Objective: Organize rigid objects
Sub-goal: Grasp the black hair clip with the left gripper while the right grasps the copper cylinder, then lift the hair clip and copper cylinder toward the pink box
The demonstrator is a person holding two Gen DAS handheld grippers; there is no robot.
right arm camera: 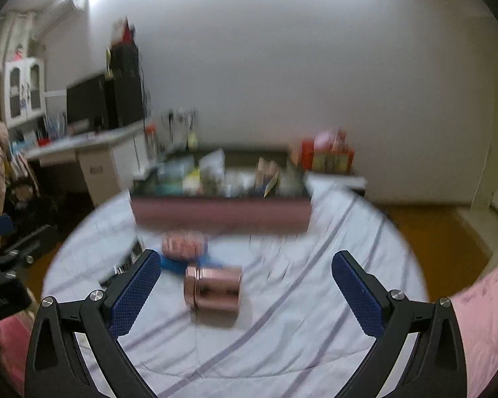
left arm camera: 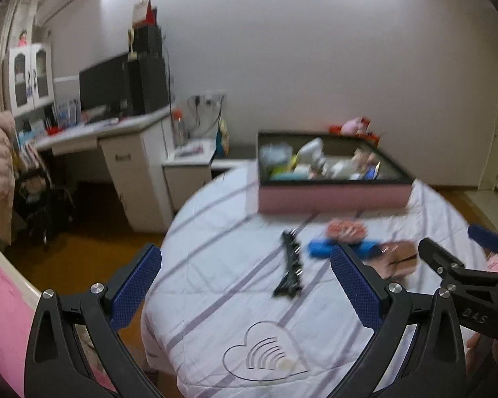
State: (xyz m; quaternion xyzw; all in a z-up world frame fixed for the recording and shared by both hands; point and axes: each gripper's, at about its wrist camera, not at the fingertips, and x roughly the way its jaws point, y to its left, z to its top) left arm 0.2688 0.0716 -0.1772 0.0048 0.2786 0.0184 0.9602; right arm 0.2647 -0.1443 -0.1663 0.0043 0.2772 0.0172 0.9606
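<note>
Above the bed (right arm camera: pixel 282 298), my right tongs (right arm camera: pixel 245 292) gape wide and empty over the pink jar (right arm camera: pixel 213 287) lying mid-bed; my left tongs (left arm camera: pixel 245 285) gape empty too.

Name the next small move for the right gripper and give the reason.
Probably ease the right gripper forward and down around the rose-gold jar. It is open and empty, and the jar lies on its side on the bed between the fingers, short of the pink box already holding other items.
</note>
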